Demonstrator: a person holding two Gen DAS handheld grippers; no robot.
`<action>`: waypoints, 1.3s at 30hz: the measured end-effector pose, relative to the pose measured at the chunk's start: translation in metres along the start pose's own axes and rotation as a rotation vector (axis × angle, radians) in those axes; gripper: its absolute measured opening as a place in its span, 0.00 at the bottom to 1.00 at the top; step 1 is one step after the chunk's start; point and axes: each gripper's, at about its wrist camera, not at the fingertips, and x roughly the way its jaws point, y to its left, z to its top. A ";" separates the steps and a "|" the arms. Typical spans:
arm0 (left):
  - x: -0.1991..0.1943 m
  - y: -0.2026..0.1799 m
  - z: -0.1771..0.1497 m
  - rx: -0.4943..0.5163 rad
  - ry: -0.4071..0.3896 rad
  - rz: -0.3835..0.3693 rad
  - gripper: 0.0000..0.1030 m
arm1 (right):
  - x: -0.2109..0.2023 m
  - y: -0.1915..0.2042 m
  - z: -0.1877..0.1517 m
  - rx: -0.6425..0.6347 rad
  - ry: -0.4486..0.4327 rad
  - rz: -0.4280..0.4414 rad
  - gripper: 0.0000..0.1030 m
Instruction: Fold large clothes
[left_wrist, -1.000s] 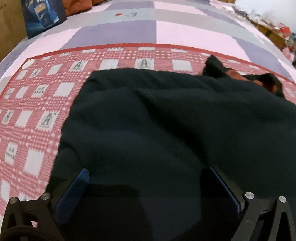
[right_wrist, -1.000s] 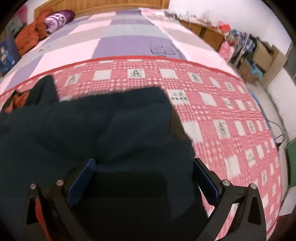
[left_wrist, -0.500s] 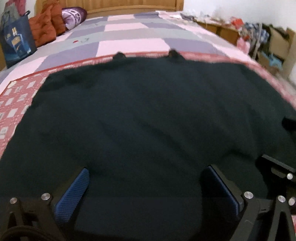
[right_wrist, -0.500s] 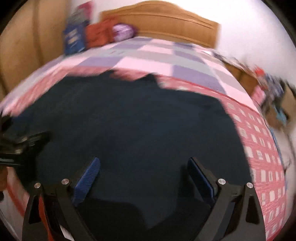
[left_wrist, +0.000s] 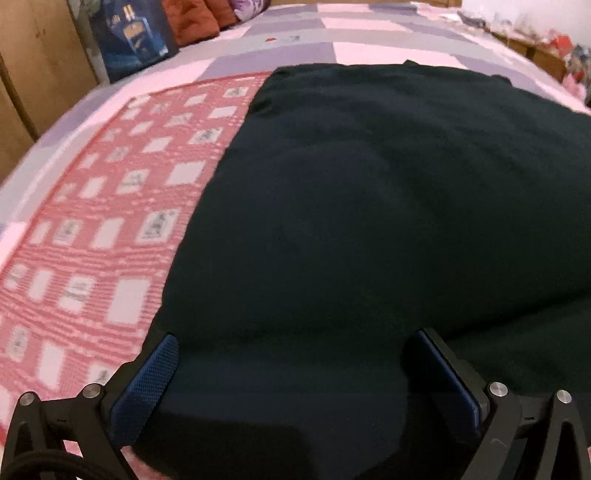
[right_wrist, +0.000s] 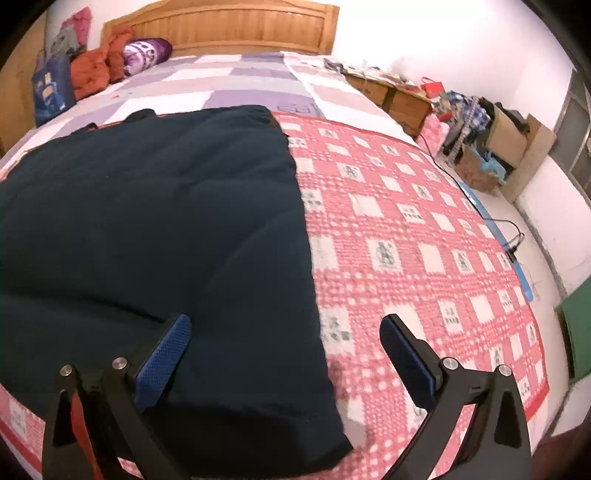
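Observation:
A large dark navy garment (left_wrist: 369, 206) lies spread flat on the red-and-white checked blanket (left_wrist: 110, 229) on the bed. My left gripper (left_wrist: 295, 354) is open and empty, low over the garment's near left part, with the left edge just beside its left finger. In the right wrist view the same garment (right_wrist: 147, 229) fills the left half, and its right edge runs down between the fingers. My right gripper (right_wrist: 284, 339) is open and empty over the garment's near right corner.
The bed has a purple, pink and grey patchwork cover (right_wrist: 236, 85) and a wooden headboard (right_wrist: 229, 26). Orange and purple bedding (right_wrist: 110, 59) and a blue bag (left_wrist: 133, 33) sit at the head. Cluttered boxes and cabinets (right_wrist: 480, 122) stand to the right of the bed.
Both views have swung quickly. The garment now lies flatter and more spread out, its side edges straight. Both grippers stay open and now sit at its near corners.

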 end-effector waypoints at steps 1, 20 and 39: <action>-0.005 -0.004 0.000 0.003 -0.009 -0.021 0.99 | -0.008 0.005 0.001 -0.017 -0.014 -0.029 0.99; -0.012 -0.035 -0.031 0.072 -0.004 -0.132 1.00 | -0.032 0.039 -0.053 -0.133 0.012 0.082 0.99; 0.052 -0.114 0.114 0.069 -0.026 -0.252 1.00 | 0.003 0.181 0.090 -0.292 -0.056 0.305 0.99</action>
